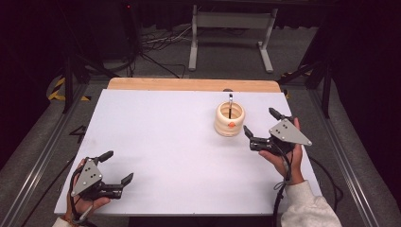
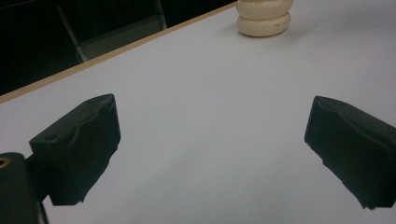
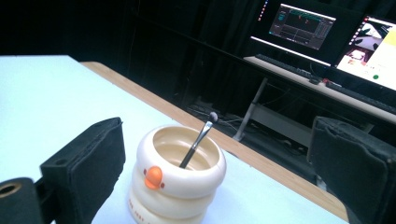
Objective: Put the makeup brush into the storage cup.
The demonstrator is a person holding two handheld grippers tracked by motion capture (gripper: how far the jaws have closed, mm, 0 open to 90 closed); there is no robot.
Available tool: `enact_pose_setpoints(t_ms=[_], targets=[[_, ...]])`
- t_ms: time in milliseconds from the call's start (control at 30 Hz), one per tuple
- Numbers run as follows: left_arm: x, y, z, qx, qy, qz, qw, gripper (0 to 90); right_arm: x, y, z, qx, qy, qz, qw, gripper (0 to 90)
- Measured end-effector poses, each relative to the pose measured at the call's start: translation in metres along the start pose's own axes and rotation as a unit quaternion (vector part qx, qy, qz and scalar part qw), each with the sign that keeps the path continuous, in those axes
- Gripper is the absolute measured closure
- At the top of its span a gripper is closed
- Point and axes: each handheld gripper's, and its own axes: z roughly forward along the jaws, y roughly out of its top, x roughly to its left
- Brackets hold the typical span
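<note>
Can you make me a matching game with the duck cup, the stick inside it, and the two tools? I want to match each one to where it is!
Things:
1. duck cup
2. stick
3. left tool
4. right tool

Places:
A. open, right beside the cup
B. leaning inside the cup
C. open, at the table's near left corner
D. standing on the white table, far right part

Pairs: 1-D, 2-B, 3-C, 4-A

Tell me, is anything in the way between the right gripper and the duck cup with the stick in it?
Nothing visible is. The right gripper is open right beside the cream duck cup, with bare white table between them. In the right gripper view the cup sits between its fingers, the thin black stick leaning inside.
</note>
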Motion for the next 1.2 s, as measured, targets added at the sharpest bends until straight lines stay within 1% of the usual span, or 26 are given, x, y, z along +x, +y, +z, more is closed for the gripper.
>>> enact_pose_setpoints(t_ms=[133,267,500,600,700,767,833,1167,1200], targets=[[0.000,0.000,0.000,0.001,0.000,0.001,1.0000,4.4,0.001,-0.001,-0.006,0.001,0.001,-0.003,1.0000,4.7],[0.000,0.000,0.000,0.000,0.002,-0.002,1.0000,4.4,0.001,-0.002,-0.010,0.000,0.001,-0.005,1.0000,4.8],[0.000,0.000,0.000,0.001,0.002,0.001,1.0000,4.4,0.003,-0.005,-0.018,0.004,0.001,-0.015,0.9999,4.9],[0.000,0.000,-0.001,0.000,0.002,0.001,1.0000,4.4,0.003,-0.006,-0.020,0.002,0.001,-0.016,0.9999,4.9],[-0.001,0.000,-0.001,-0.001,0.001,0.001,1.0000,4.4,0.002,-0.009,-0.024,0.001,-0.001,-0.018,0.9998,4.9],[-0.001,0.000,0.000,-0.003,0.001,0.002,1.0000,4.4,0.001,-0.011,-0.026,0.002,0.000,-0.015,0.9999,4.9],[-0.001,0.000,0.000,0.002,0.000,0.003,1.0000,4.4,0.000,-0.014,-0.029,0.003,-0.001,-0.014,0.9999,5.1],[-0.001,0.000,0.000,0.004,0.000,0.003,1.0000,4.4,0.001,-0.022,-0.037,0.007,-0.005,-0.026,0.9996,5.3],[-0.001,0.000,0.000,0.003,0.001,0.007,1.0000,4.4,0.001,-0.023,-0.038,0.009,-0.004,-0.027,0.9996,5.3]])
